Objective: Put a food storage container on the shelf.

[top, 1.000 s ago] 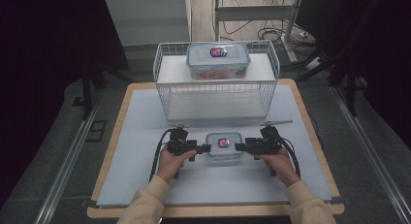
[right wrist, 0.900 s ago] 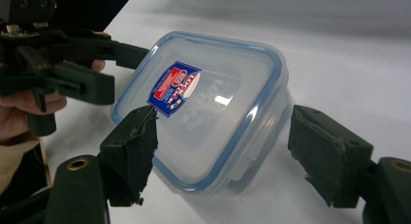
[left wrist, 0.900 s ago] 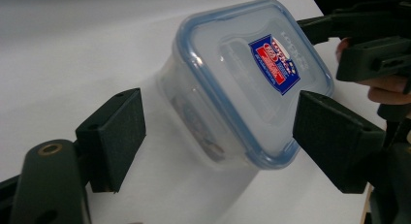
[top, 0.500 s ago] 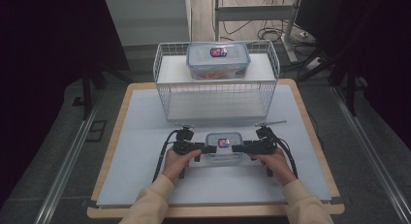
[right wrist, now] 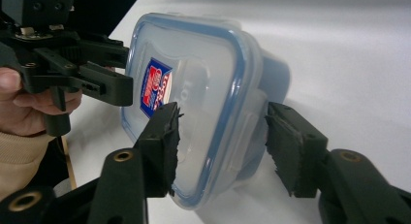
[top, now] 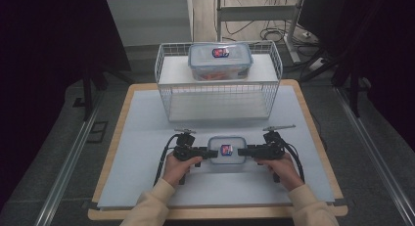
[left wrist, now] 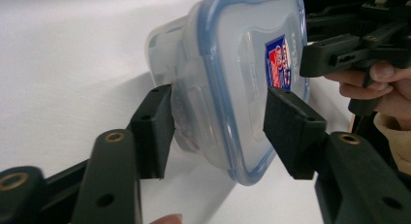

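Jaws of both grippers have just been closing on the ends of a small lidded box [top: 226, 151] near the front edge of the surface [top: 142, 138], seen from the high view: left gripper [top: 211, 153] at one end, right gripper [top: 242, 151] at the other. A wire basket [top: 166, 74] stands toward the back edge, carrying a larger box [top: 220, 59]. From the left gripper view, the half-open jaws straddle the box's lid rim, pads touching or nearly so. From the right gripper view, one pad lies against the lid, the other just beside the side clip.
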A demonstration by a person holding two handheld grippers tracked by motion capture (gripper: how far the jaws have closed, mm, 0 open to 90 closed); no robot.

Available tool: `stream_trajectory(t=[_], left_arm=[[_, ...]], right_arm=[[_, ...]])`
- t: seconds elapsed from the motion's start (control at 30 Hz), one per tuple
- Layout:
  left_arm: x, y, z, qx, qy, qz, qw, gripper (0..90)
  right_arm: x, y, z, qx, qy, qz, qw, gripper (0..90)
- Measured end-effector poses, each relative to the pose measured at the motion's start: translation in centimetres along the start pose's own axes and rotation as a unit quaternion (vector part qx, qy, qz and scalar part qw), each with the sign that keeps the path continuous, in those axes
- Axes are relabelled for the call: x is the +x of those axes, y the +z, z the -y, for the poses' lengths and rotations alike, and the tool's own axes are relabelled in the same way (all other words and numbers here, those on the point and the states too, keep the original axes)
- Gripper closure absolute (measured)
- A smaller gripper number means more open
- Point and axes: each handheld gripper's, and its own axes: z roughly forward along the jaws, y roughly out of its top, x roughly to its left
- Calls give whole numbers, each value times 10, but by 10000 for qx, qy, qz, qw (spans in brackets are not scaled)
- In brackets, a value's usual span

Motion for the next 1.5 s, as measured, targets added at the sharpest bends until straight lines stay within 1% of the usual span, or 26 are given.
stream_trajectory(t=[0.07,0.17,0.33,0.43,0.5,0.63,0.8,1.03,1.17,1.4,1.5], left_arm=[[-2,-1,1,-12,90,-15,10000,475],[-4,-2,3,-59,130,-49,9999,484],[-8,-3,5,-80,207,-128,9997,490],[-10,-5,5,-55,283,-162,9995,494],[-11,-6,5,-55,295,-185,9994,494],[-11,-9,5,-87,340,-191,9992,494],[-16,-16,4,-178,432,-216,9987,495],[-22,-25,1,-332,505,-204,9980,500],[-26,-29,0,-369,582,-264,9973,500],[-29,-34,-1,-446,602,-259,9969,500],[-31,-37,-2,-466,672,-304,9962,500]], right_arm=[[1,-2,2,-35,-1,-21,10000,489],[3,-3,3,-67,-35,-10,10000,499],[6,-5,5,-109,-7,-1,9999,510],[7,-6,6,-118,-80,1,9999,516],[9,-6,6,-101,-137,29,9999,515],[11,-5,6,-129,-139,21,9998,515],[17,-7,4,-208,-230,10,9995,516],[25,-13,-1,-334,-368,-23,9988,516],[28,-14,-3,-373,-423,-44,9984,517],[33,-17,-7,-438,-550,-43,9975,518],[35,-18,-8,-464,-584,-53,9972,519]])
